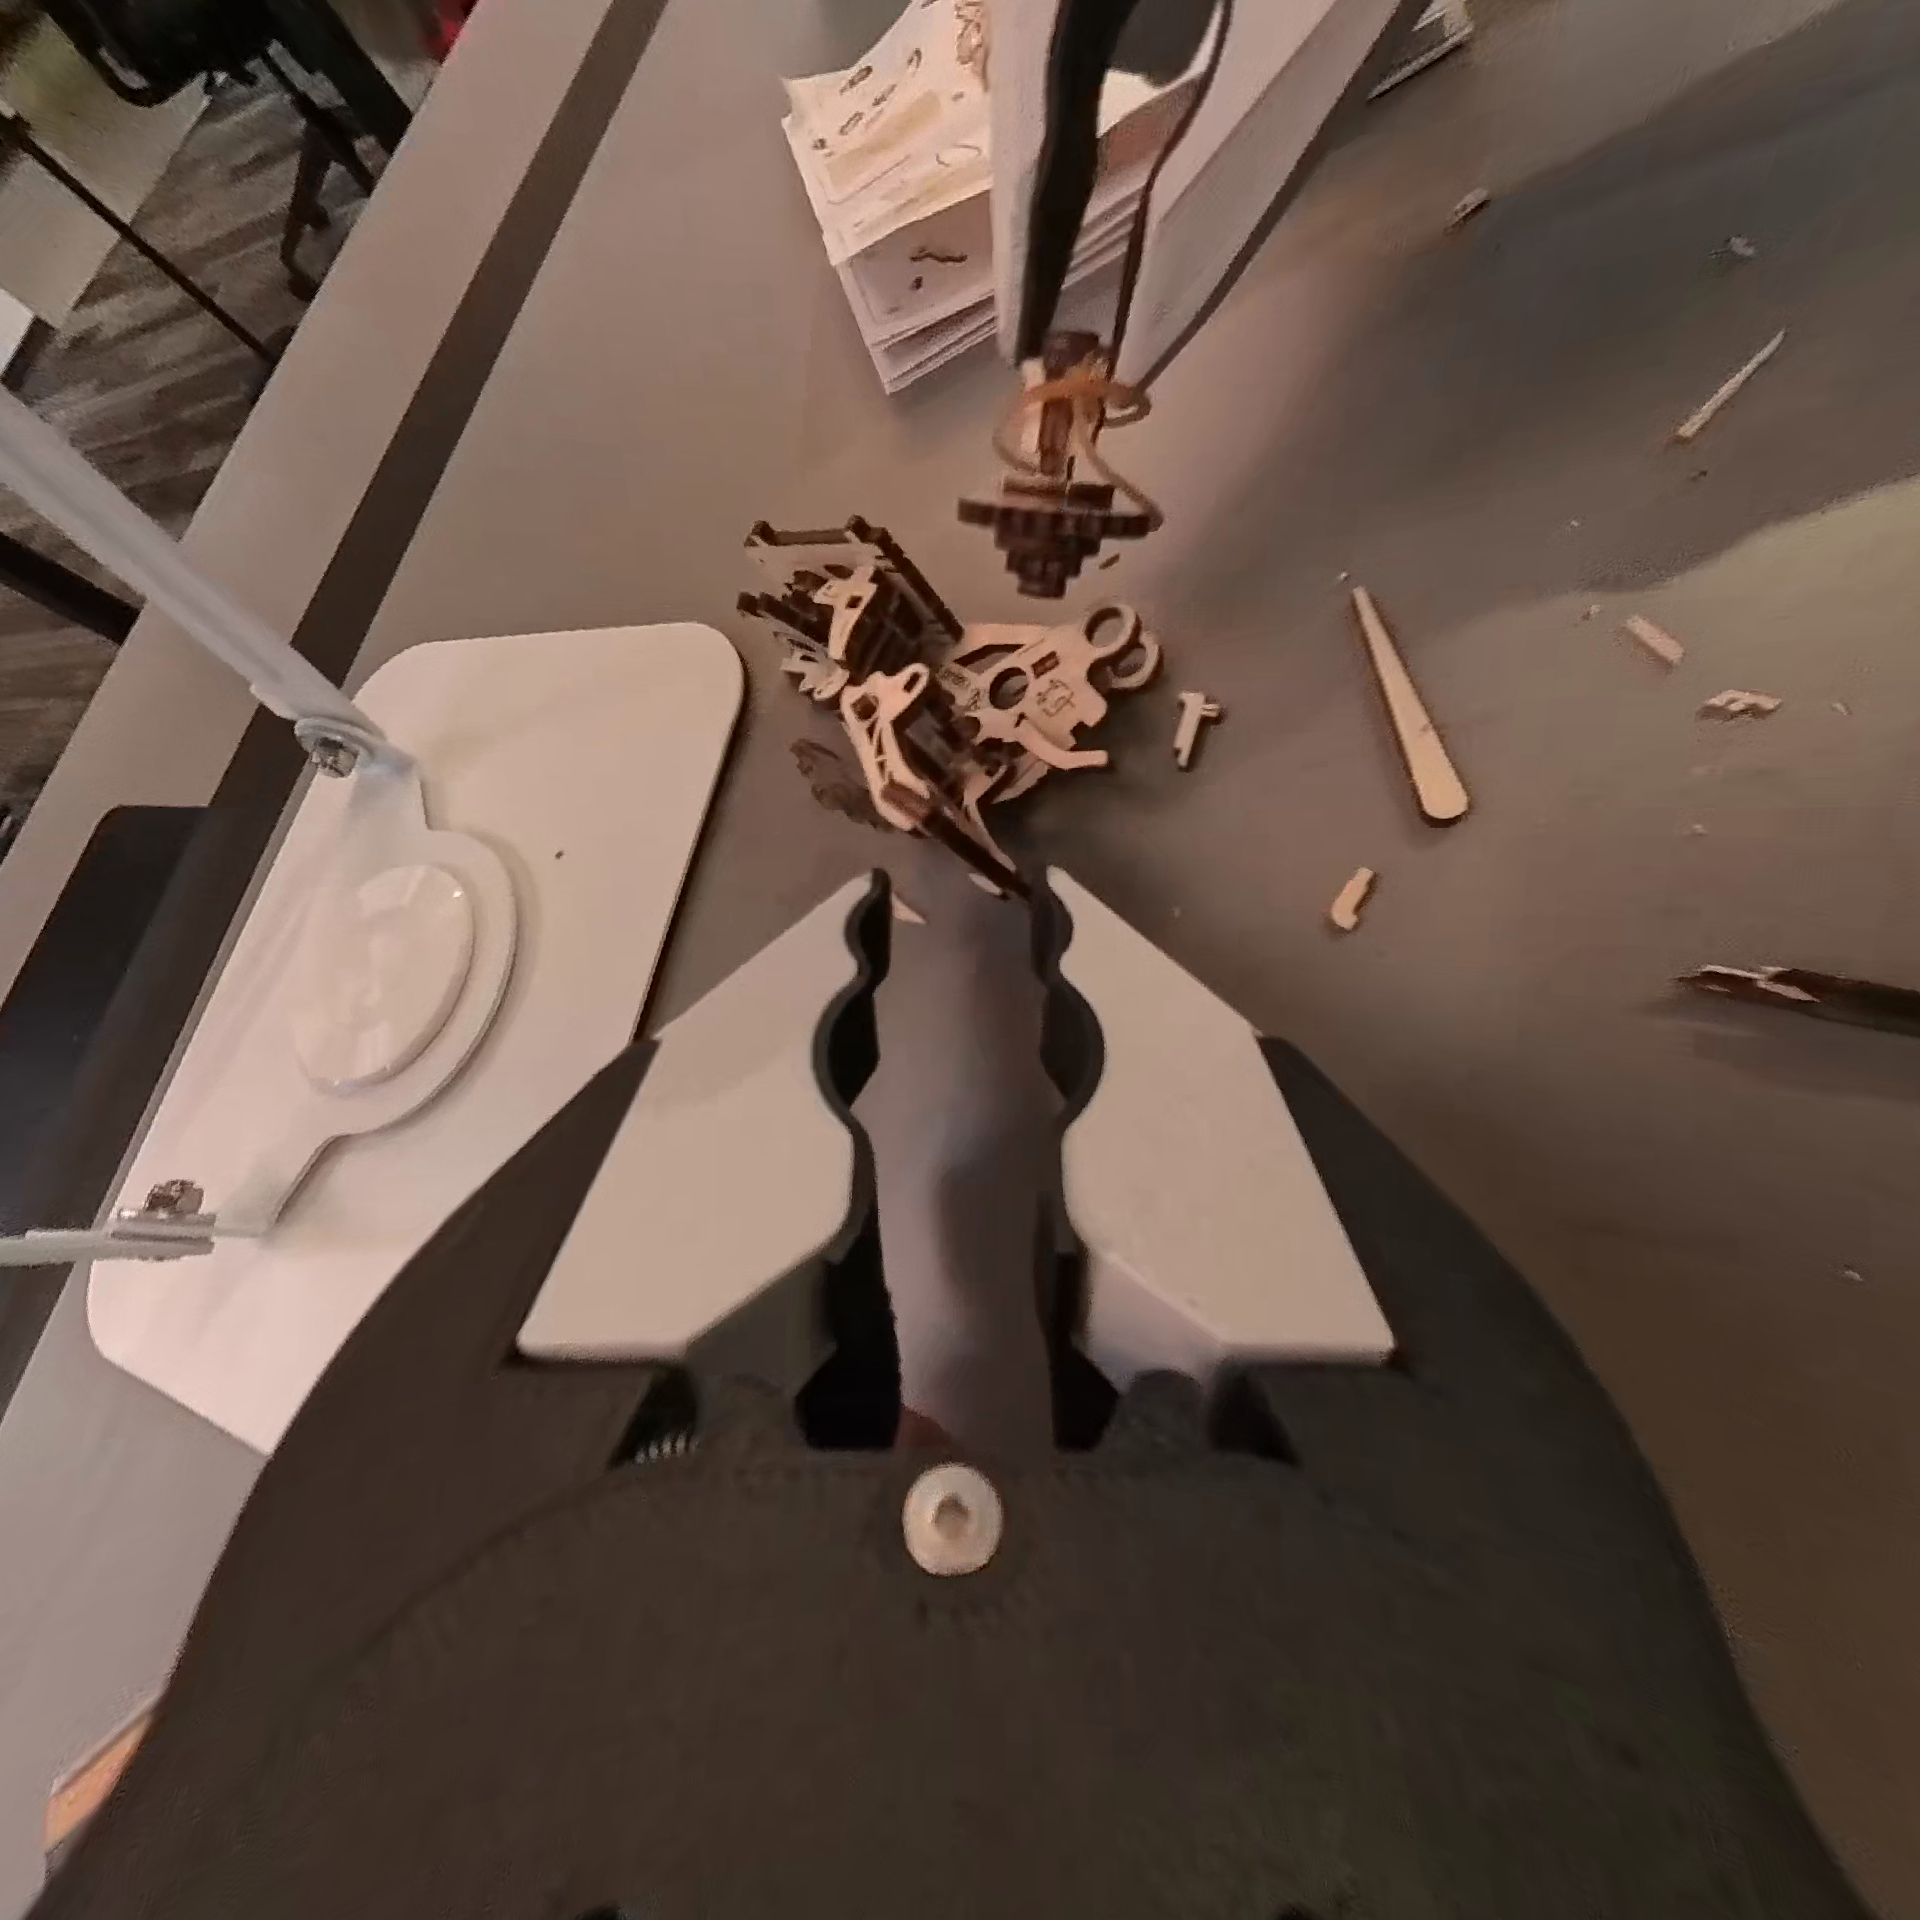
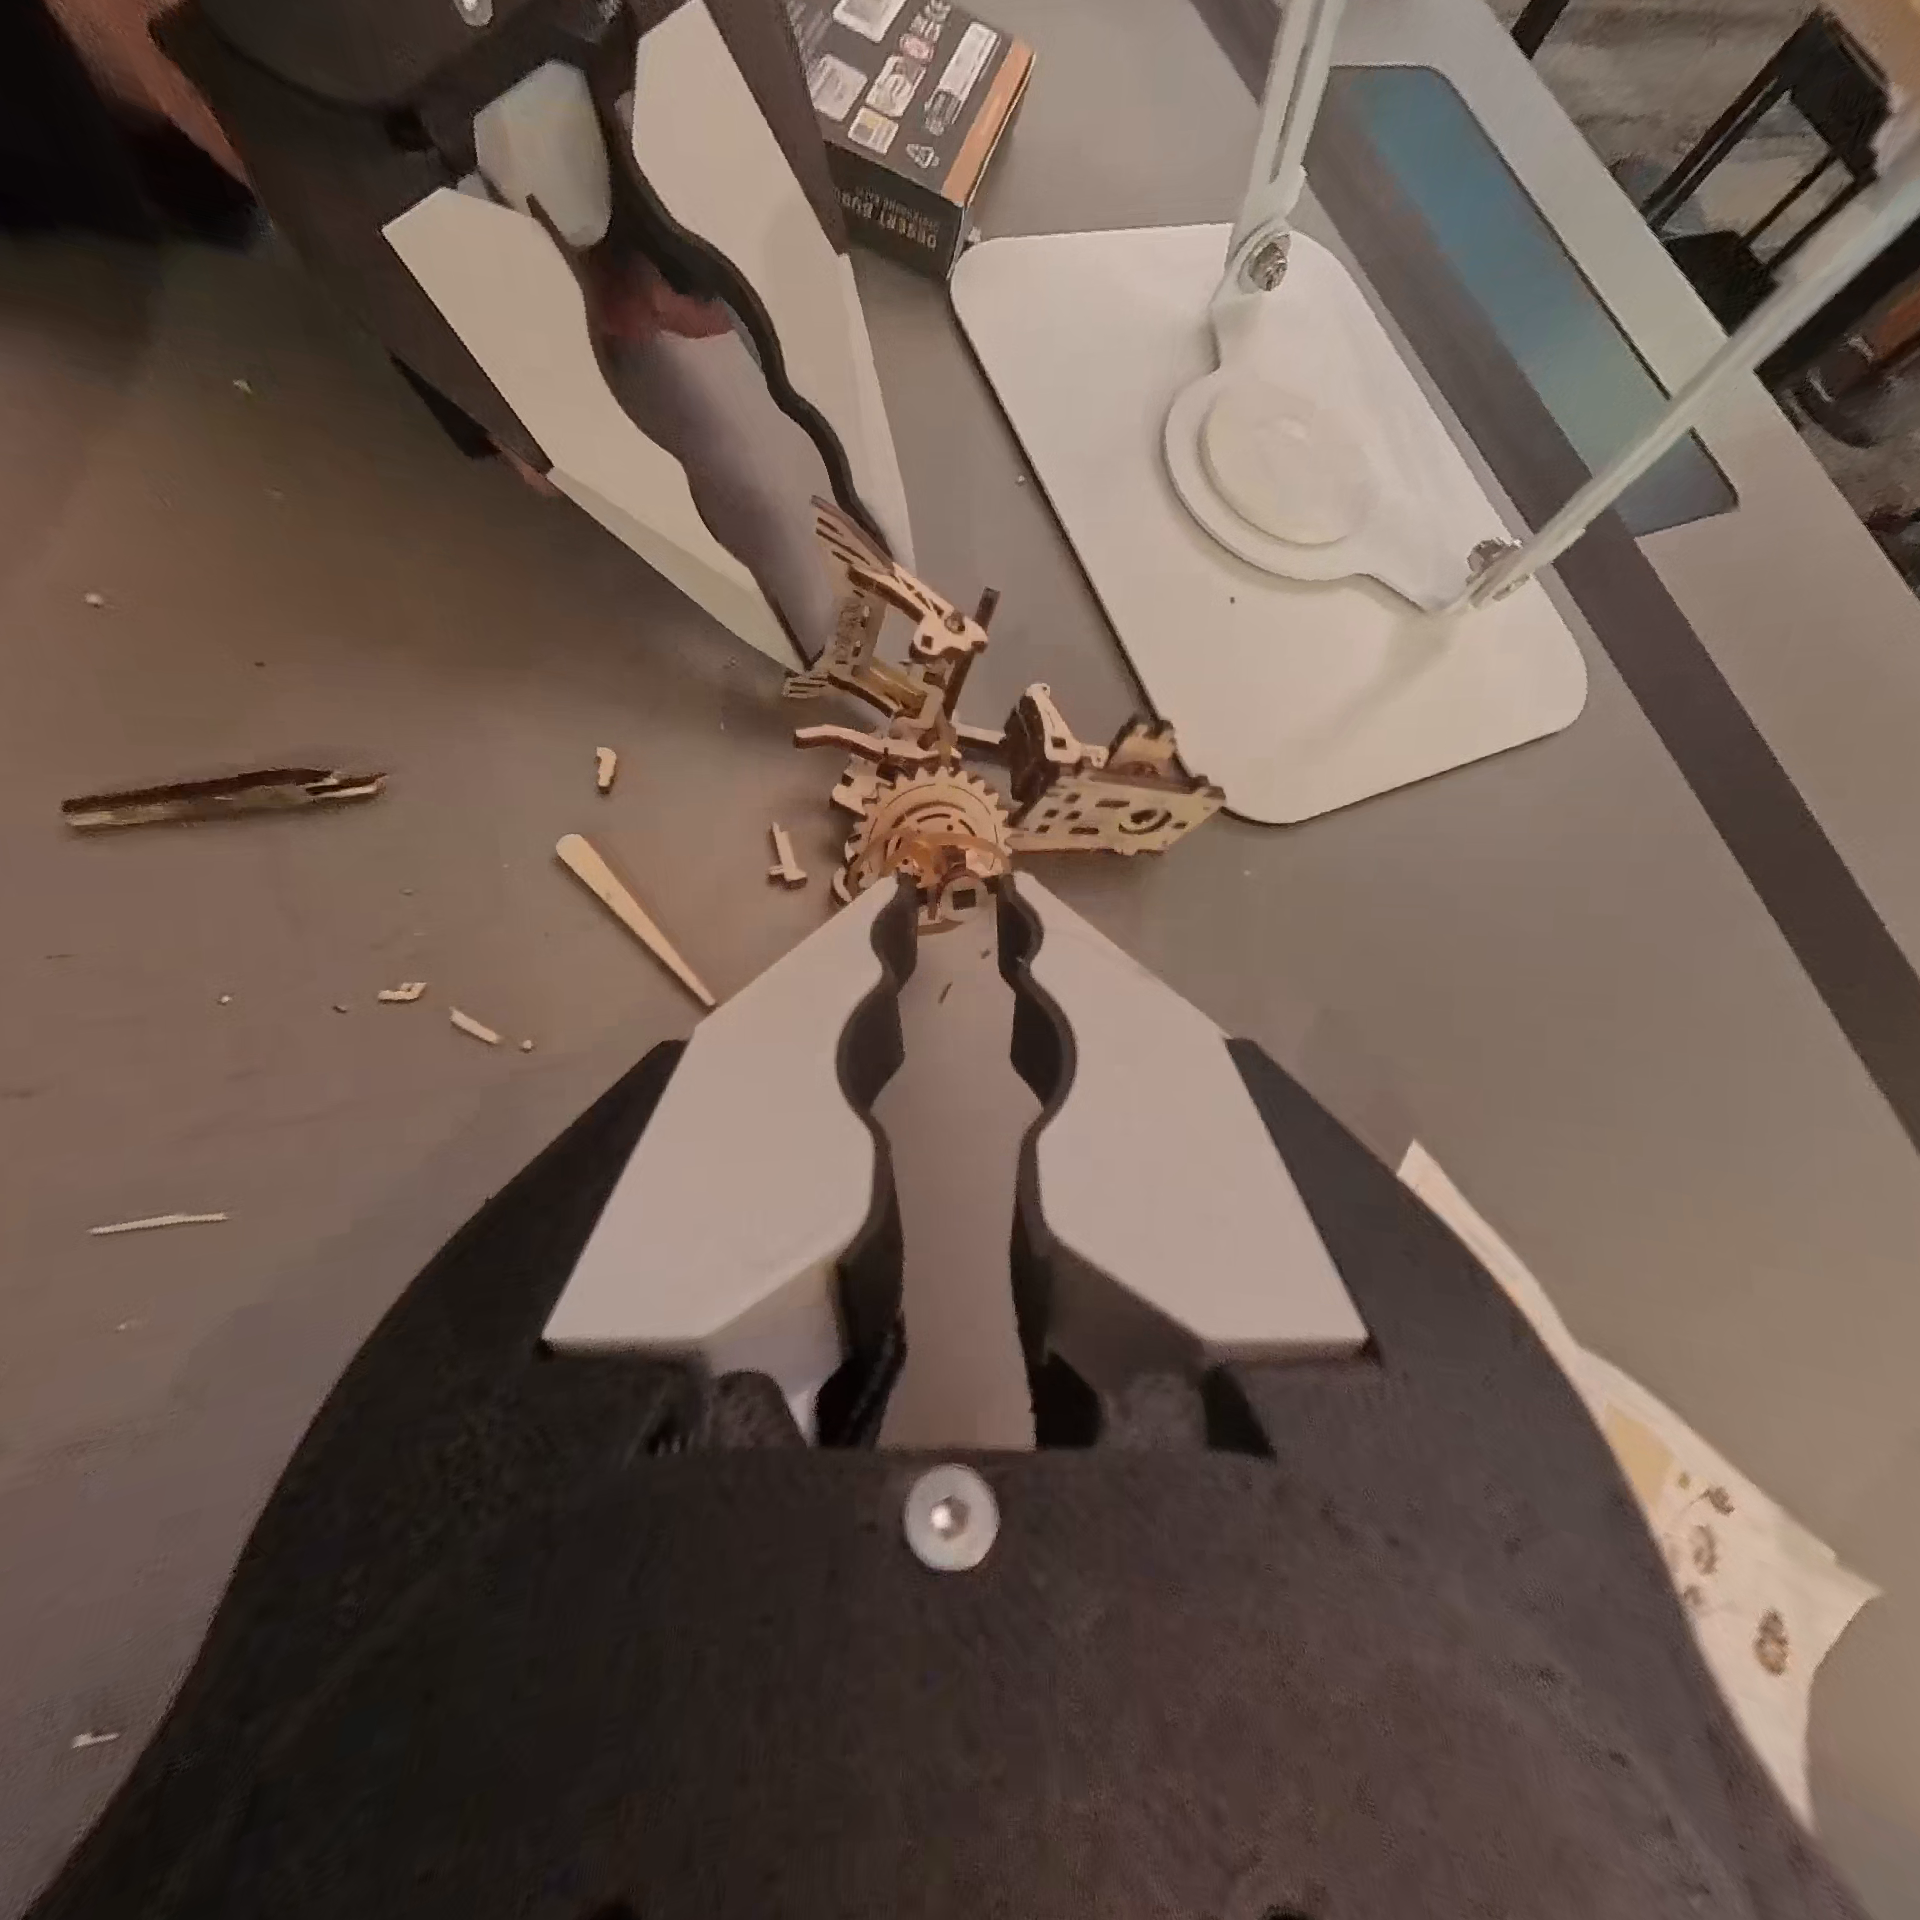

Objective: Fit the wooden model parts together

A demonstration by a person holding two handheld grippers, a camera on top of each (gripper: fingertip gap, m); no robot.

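- Grey table [image 1: 1455, 1195], strewn with wood offcuts and a tapered wooden stick [image 1: 1408, 717].
- Half-built wooden model [image 1: 914, 707] at centre, lying on the table beside a white lamp base [image 1: 582, 790].
- Left gripper [image 1: 966, 899] low at the model's near end, jaws apart; a thin dark strut of the model reaching between the fingertips, close against the right pad, the left pad clear of it. Not gripped.
- Right gripper [image 2: 951, 899] clamped on a small toothed gear part [image 2: 935, 831] with a loose rubber band around its hub, held in the air just above the model.
- Risk: model unsecured, so likely to slide or tip under pressure from the gear part.
- Risk: thin strut likely to snap if the left jaws shut askew on it.
- Risk: rubber band likely to snag on the teeth or slip off during seating.
- Risk: narrow hold on the hub, so possible twist out of line with its socket.
- Instruction sheets [image 1: 894, 208] behind, clear of the work.
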